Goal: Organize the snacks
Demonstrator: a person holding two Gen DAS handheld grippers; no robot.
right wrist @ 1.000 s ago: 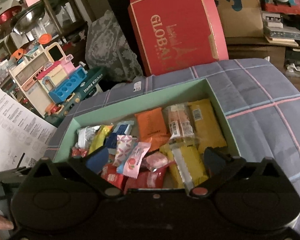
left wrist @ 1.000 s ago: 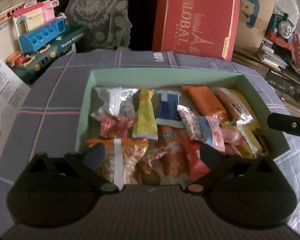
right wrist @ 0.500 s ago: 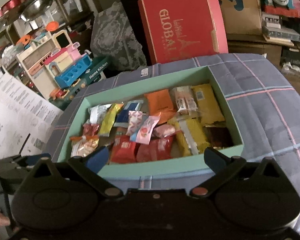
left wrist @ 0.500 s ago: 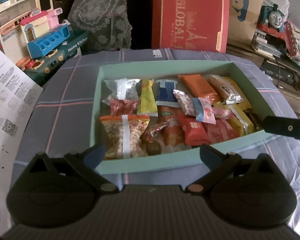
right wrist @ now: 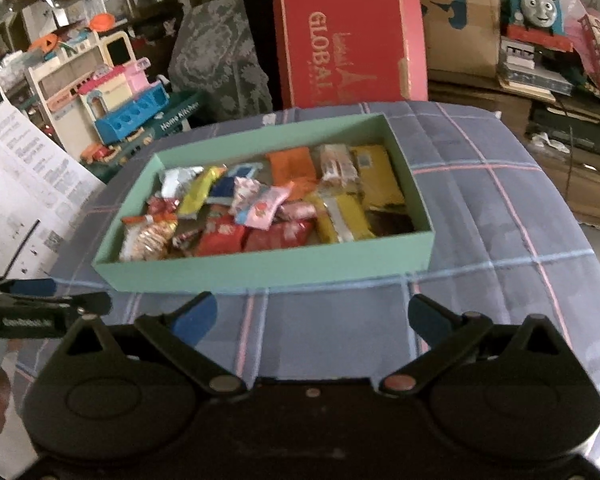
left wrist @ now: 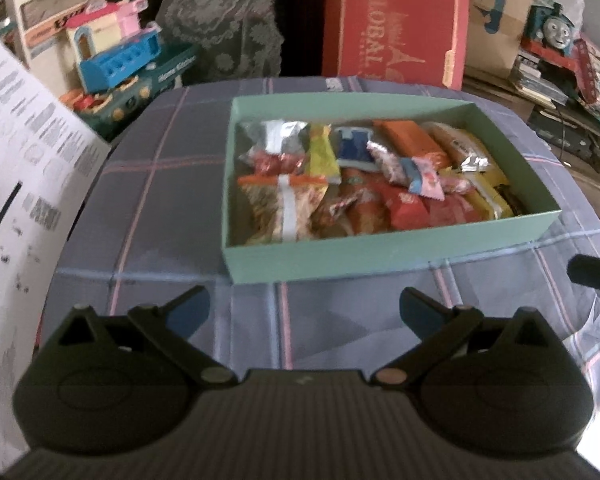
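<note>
A mint-green box (left wrist: 380, 252) sits on a plaid grey-blue cloth, filled with several wrapped snacks: an orange pack (left wrist: 408, 142), a yellow pack (left wrist: 322, 154), a pink candy pack (left wrist: 426, 180), red packs (left wrist: 406, 208). The box also shows in the right wrist view (right wrist: 260, 268). My left gripper (left wrist: 304, 310) is open and empty, held back from the box's near wall. My right gripper (right wrist: 312, 316) is open and empty, also in front of the box. The left gripper shows at the left edge of the right wrist view (right wrist: 40, 312).
A red "GLOBAL" box (left wrist: 396, 24) stands behind the table. A toy kitchen set (left wrist: 112, 56) is at the back left. A Thomas train toy (right wrist: 538, 4) and stacked clutter are at the back right. A printed white sheet (left wrist: 24, 152) hangs at the left.
Both grippers have pulled back from over the box toward the near side of the cloth. Both stay open and empty.
</note>
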